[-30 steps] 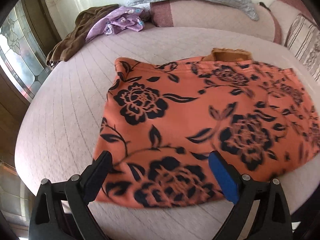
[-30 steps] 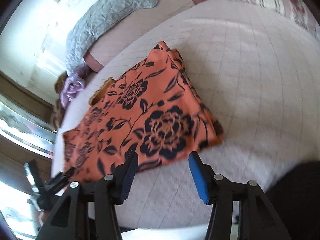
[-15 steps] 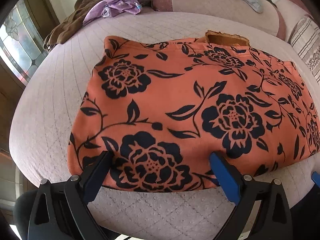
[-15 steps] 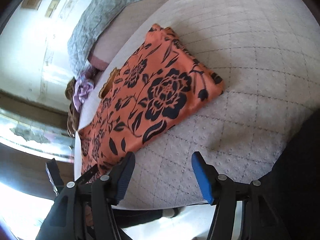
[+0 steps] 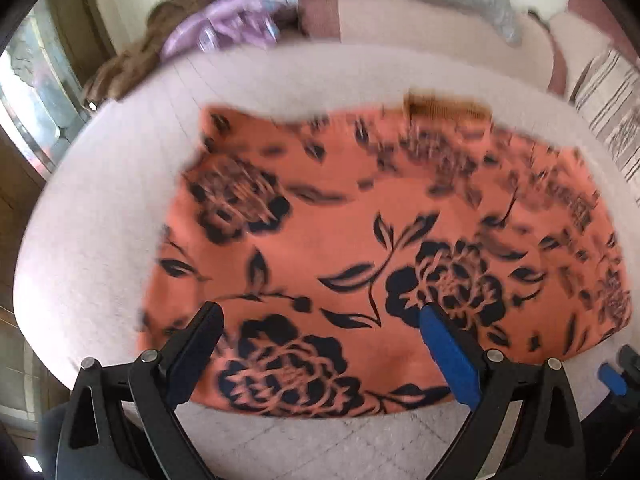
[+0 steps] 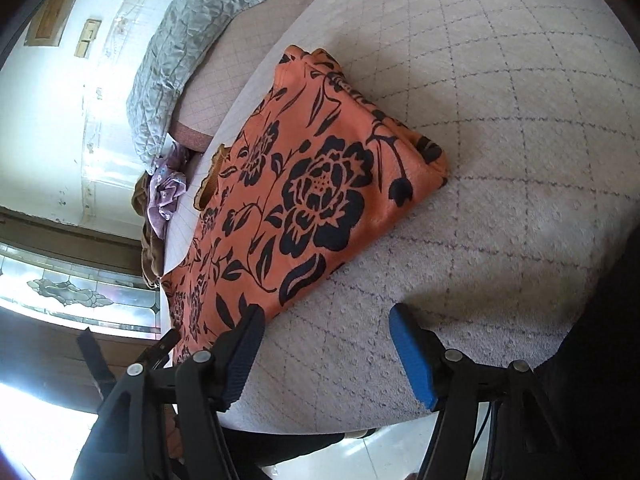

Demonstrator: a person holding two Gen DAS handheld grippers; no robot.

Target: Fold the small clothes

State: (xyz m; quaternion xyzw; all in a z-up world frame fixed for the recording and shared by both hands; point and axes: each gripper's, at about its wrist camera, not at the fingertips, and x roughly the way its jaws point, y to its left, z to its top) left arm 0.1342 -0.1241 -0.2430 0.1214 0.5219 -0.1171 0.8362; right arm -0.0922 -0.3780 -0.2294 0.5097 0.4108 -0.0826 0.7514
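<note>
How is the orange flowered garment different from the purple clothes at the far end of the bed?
The orange flowered garment lies spread flat and smooth in the middle of the bed; the purple clothes sit crumpled in a heap at its far edge. The orange one carries a bold black flower print, while the purple ones look pale with only a faint pattern. The orange one lies near both grippers, the purple ones far off. Both rest on the bed.
</note>
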